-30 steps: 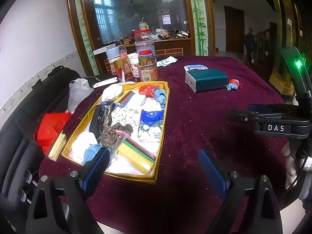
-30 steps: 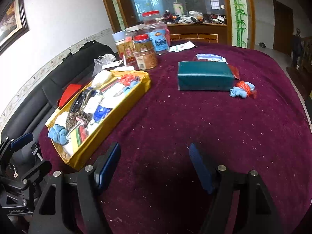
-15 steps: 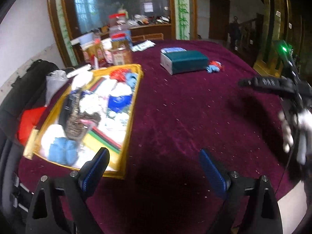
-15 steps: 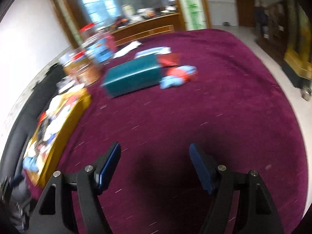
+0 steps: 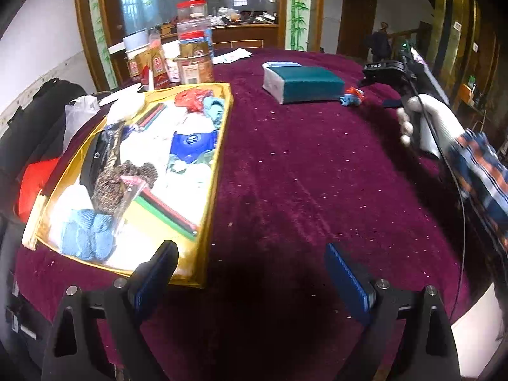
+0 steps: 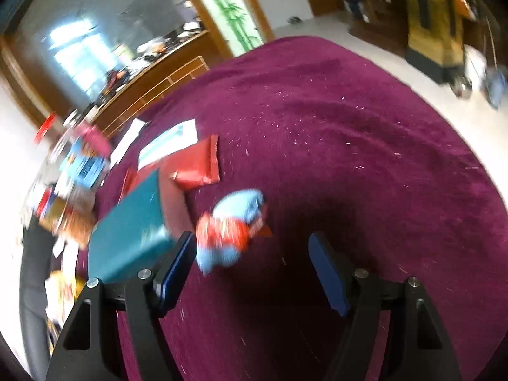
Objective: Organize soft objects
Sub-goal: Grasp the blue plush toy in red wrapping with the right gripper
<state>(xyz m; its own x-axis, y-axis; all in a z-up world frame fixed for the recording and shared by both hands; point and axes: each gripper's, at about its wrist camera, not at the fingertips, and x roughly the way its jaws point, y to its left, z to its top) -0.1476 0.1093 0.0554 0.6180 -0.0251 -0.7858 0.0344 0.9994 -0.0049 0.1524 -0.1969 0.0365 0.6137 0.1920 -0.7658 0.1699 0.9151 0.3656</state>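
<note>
R gripper (image 6: 250,263) is nearer the job: jaws wide, nothing btwn them, pointing down at the red-and-blue soft bundle (image 6: 230,227), which lies on the maroon tablecloth (image 6: 365,174) just ahead and a bit left of centre, close to the left pad. Its long axis looks to run diagonally, lower-left to upper-right in the R wrist view, w/ the blue ends out and red in the middle, tho blur makes that rough. It sits just beside the teal box (image 6: 136,228); can't tell if they touch. A red packet (image 6: 198,165) lies beyond. My guess: next move needs a small shift left so both pads straddle the bundle w/o catching the box. L gripper (image 5: 250,276) also wide open, empty, hanging over bare cloth near the yellow tray (image 5: 219,171), well apart from the bundle. Tray is crowded: blue knit piece (image 5: 87,235), brown speckled knit (image 5: 127,181), blue pouch (image 5: 193,141), red crumpled item (image 5: 190,98), colored strips (image 5: 168,212), white soft bits. Jars (image 5: 193,57) stand behind the tray.
</note>
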